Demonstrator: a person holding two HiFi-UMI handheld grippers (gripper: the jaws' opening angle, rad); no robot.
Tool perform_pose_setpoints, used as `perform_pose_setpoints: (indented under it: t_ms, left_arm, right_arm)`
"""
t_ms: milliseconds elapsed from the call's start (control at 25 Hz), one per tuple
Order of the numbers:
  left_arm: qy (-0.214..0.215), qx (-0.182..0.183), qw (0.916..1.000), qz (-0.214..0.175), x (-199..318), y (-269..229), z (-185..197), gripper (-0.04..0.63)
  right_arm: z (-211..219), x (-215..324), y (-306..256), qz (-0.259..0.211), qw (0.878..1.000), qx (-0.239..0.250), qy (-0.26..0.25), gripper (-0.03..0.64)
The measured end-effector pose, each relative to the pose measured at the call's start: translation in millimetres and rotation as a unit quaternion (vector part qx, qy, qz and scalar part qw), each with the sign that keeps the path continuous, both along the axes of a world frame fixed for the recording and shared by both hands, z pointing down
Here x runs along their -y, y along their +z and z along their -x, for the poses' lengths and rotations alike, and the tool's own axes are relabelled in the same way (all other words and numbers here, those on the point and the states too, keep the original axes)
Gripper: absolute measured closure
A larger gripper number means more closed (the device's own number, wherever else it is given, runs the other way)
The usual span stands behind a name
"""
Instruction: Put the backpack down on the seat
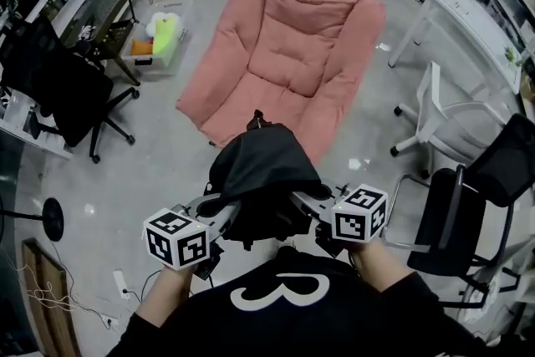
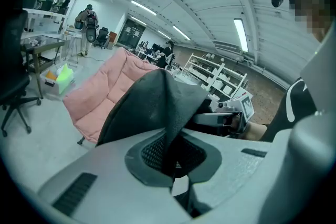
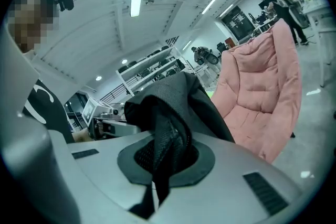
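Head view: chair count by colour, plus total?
pink lounge chair: 1
black office chair, one at left, one at right: 2
white chair: 1
Total: 4

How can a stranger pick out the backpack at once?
Find the pink padded chair mid-floor. Just in front of its near edge, the left tongs and right tongs hold up the backpack. It is a soft black bundle, unlike the rigid black office chairs nearby.
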State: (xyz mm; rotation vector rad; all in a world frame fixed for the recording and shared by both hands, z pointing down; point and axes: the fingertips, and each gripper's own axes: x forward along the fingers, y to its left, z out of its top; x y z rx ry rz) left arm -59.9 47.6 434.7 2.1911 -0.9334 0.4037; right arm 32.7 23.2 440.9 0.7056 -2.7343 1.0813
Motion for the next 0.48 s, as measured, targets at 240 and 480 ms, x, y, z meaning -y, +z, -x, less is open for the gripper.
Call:
perform_pose_setpoints:
  t_ms: [240,480]
  left_arm:
    - [-0.018,0.021,0.9992,-0.029,66,-23,8,0.584]
    - [-0.033,0.031,0.9975,-0.054,115,-41,13,0.584]
  right_arm:
    - [8,66,-20,-0.009,0.999,0.031,-0.007,0.606]
    - [13,114,-38,-0.028,0.999,0.033,0.009,0.607]
